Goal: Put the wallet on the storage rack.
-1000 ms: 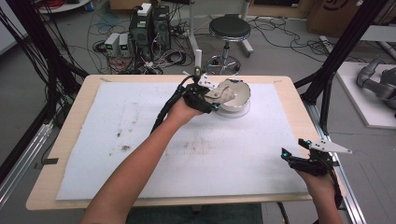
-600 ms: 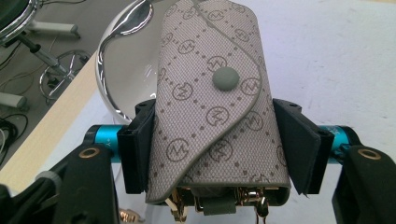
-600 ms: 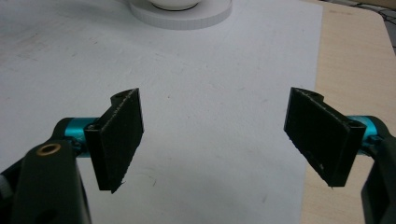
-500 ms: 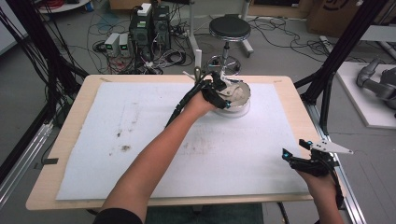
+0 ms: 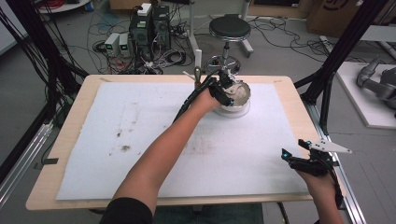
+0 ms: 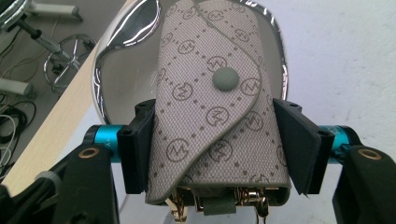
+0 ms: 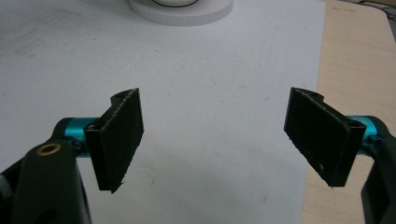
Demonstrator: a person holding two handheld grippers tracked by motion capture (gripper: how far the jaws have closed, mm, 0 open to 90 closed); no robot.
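While clamped: key pouch (image 6: 210, 112) between jaws.

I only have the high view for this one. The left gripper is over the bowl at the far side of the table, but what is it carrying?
Observer: The left gripper is shut on a grey monogram key pouch with a round snap on its flap.
Operator: Is the pouch in the bowl yet?
Observer: Seen from the left gripper view, it is held over the shiny metal bowl, both pads pressing its sides.
Operator: Anything hanging out of it?
Observer: Gold-coloured hooks show at its lower end.
Operator: And the right gripper?
Observer: The right gripper is open with nothing between its jaws, over the white mat.
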